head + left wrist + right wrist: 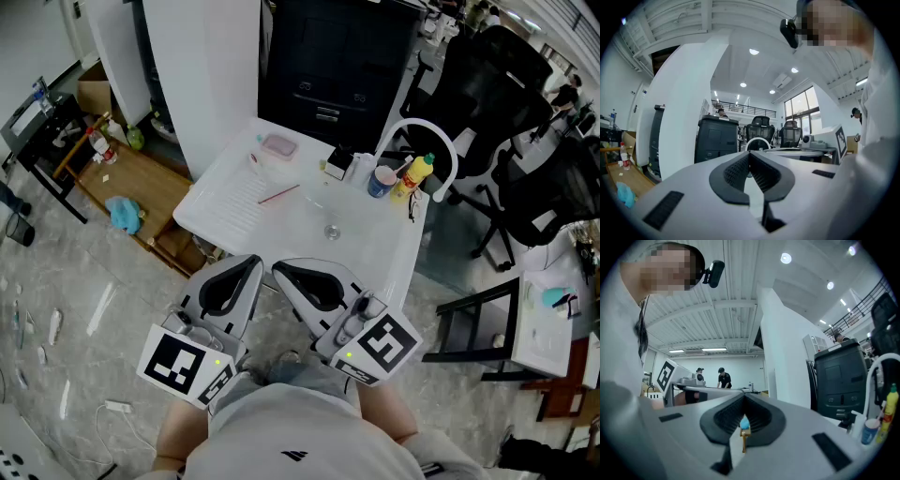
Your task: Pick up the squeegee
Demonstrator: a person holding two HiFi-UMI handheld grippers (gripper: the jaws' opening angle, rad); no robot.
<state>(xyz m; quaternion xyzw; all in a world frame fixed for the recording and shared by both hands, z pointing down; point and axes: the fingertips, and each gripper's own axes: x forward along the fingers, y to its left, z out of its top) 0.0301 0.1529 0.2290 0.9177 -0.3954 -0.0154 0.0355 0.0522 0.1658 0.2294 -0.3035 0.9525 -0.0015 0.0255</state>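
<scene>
Head view: both grippers sit low centre of frame, tight to the person's torso, just short of the near edge of the white sink top (375, 246).

Left gripper (255, 262) (750, 153): fingers together, tips touching, nothing between them.

Right gripper (279, 270) (743, 397): same, fingers fully together, empty. The blue and wood bits seen through the slot below its tips are background, not gripped.

The two tips are just beside each other, both pointing up-frame toward the sink top.

Squeegee (278, 194): reads only as a thin reddish bar at this size. It lies flat and slanted on the sink top, centre of frame, at the right edge of the ribbed drain board (230, 202). It is well apart from both grippers.

Pink tray (279, 145) is above it, drain (332, 230) to its lower right. Yellow bottle (415, 176) and blue-and-white cup (381, 181) stand under the white arched faucet (442, 155), right side of the top.
</scene>
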